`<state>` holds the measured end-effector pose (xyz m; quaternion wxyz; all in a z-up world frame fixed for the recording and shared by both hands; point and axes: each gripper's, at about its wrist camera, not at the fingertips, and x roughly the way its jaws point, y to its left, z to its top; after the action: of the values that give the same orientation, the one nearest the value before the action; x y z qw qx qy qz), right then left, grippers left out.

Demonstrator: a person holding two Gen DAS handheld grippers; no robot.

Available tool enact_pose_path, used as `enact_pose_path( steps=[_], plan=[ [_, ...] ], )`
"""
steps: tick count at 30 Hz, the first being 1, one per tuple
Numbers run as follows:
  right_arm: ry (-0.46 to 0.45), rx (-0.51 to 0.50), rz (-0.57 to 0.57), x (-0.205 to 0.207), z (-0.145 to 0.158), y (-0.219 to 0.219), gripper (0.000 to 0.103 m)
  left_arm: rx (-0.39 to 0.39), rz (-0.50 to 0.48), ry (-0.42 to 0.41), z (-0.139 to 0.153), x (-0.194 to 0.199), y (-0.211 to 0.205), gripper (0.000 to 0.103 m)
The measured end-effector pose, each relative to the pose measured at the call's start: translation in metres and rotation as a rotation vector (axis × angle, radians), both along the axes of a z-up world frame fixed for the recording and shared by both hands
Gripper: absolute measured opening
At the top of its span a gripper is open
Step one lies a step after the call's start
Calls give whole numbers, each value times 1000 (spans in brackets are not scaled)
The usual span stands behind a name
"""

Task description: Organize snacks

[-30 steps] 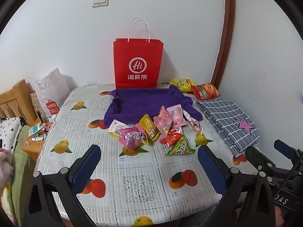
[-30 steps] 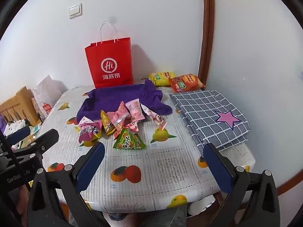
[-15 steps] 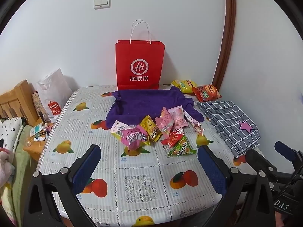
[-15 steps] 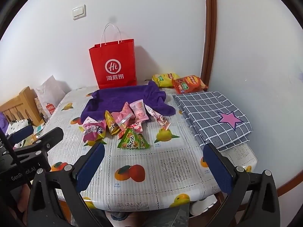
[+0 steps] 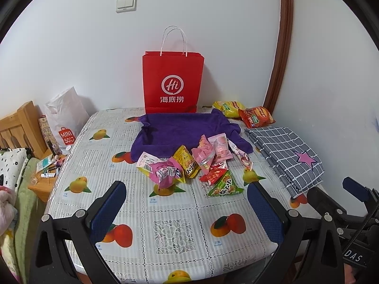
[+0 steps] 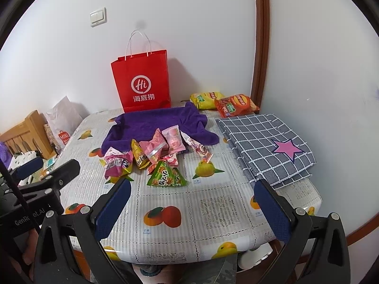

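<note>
Several small snack packets lie in a loose pile mid-table: a pink one, a yellow one, a green triangular one and a pale pink one. Behind them lies a purple towel, shaped like a shallow tray. A red paper bag stands against the wall. My left gripper is open and empty over the table's near edge. My right gripper is open and empty, to the right of it.
Yellow and orange chip bags lie at the back right. A folded grey checked cloth with a pink star covers the table's right side. A white shopping bag and a wooden bed frame stand left of the table.
Both grippers have drifted slightly, so the view shifts a little upward. Nothing on the table has moved and both stay open.
</note>
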<state>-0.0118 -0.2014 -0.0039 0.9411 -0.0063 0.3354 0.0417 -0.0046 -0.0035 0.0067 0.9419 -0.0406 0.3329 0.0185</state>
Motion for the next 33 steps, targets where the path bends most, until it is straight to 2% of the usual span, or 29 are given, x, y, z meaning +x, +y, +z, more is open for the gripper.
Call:
enact_pose_path(
  steps=[33],
  plan=[
    [1,9,1,-2,0,0,103,-1,-7,-1,-2,-2,-7,103]
  ],
)
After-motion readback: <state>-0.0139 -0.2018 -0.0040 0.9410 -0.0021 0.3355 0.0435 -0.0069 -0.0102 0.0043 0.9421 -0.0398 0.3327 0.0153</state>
